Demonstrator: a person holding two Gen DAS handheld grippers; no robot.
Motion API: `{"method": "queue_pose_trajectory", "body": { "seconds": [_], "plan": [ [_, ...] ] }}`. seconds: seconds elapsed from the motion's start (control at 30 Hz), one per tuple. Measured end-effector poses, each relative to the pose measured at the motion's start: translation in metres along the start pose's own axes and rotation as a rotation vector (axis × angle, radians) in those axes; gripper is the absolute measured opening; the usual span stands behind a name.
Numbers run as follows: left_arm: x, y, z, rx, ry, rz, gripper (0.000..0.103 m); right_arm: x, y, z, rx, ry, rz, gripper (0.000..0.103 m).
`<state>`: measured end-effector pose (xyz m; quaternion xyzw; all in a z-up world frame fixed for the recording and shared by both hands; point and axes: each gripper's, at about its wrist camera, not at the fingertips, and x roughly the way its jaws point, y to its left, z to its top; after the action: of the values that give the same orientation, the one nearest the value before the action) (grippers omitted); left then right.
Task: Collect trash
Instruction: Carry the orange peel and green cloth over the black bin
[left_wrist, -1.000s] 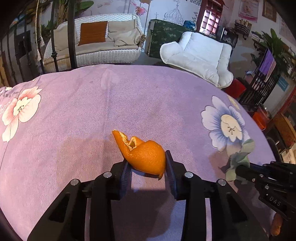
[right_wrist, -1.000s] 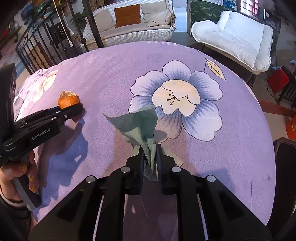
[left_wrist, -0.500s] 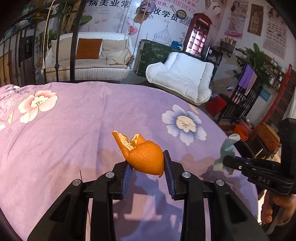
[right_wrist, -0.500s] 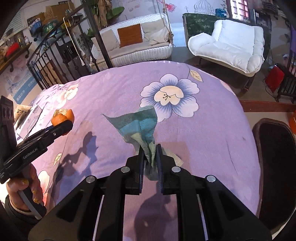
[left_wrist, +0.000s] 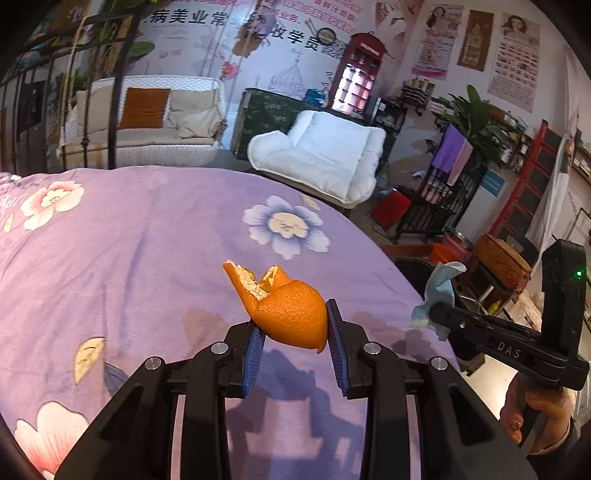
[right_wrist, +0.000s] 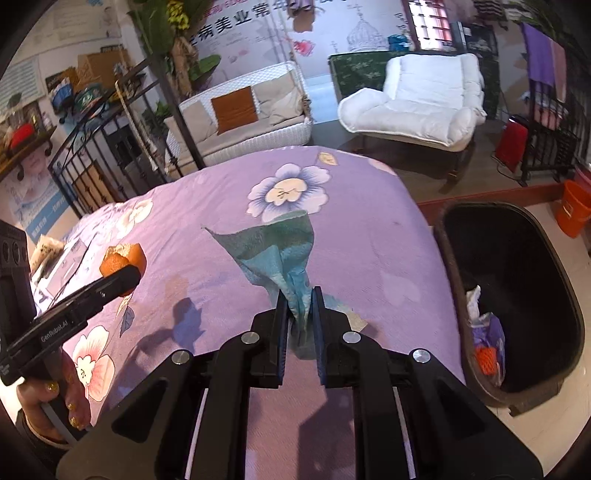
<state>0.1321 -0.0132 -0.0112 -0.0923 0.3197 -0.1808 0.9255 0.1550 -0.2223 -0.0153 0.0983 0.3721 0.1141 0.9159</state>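
My left gripper (left_wrist: 294, 332) is shut on a curled piece of orange peel (left_wrist: 286, 306), held above the purple flowered bedspread (left_wrist: 147, 240). A crumpled blue-green tissue (right_wrist: 280, 254) stands up from my right gripper (right_wrist: 299, 314), which is shut on its lower end. In the left wrist view the right gripper (left_wrist: 439, 314) shows at the right with the tissue (left_wrist: 439, 291) in its tip. In the right wrist view the left gripper (right_wrist: 125, 277) carries the peel (right_wrist: 123, 256) at the left. A black trash bin (right_wrist: 517, 295) stands off the bed's right edge.
The bin holds some trash: white paper (right_wrist: 472, 302), a purple wrapper (right_wrist: 491, 332). A white armchair (right_wrist: 424, 103) and a wicker sofa (right_wrist: 240, 122) stand beyond the bed. An orange bucket (right_wrist: 572, 214) sits on the floor at the right. Papers (right_wrist: 55, 258) lie at the bed's left side.
Both grippers have risen and drawn back from the bedspread, each keeping its grip. The black bin has come into the right wrist view.
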Motion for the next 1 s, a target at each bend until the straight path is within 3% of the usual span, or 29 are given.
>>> {"method": "queue_pose_trajectory", "body": {
  "seconds": [0.47, 0.6, 0.9, 1.0],
  "plan": [
    [0.039, -0.094, -0.012, 0.158, 0.064, -0.18, 0.032, -0.052, -0.11, -0.014, 0.191, -0.1, -0.181, 0.014],
    [0.048, -0.114, -0.013, 0.194, 0.079, -0.209, 0.033, -0.046, -0.146, -0.014, 0.253, -0.081, -0.235, 0.014],
    [0.064, -0.139, -0.016, 0.221, 0.121, -0.246, 0.033, -0.003, -0.206, -0.024, 0.384, 0.002, -0.261, 0.015],
    [0.067, -0.146, -0.016, 0.235, 0.127, -0.25, 0.033, 0.009, -0.219, -0.027, 0.418, 0.014, -0.267, 0.027]
  ]
}}
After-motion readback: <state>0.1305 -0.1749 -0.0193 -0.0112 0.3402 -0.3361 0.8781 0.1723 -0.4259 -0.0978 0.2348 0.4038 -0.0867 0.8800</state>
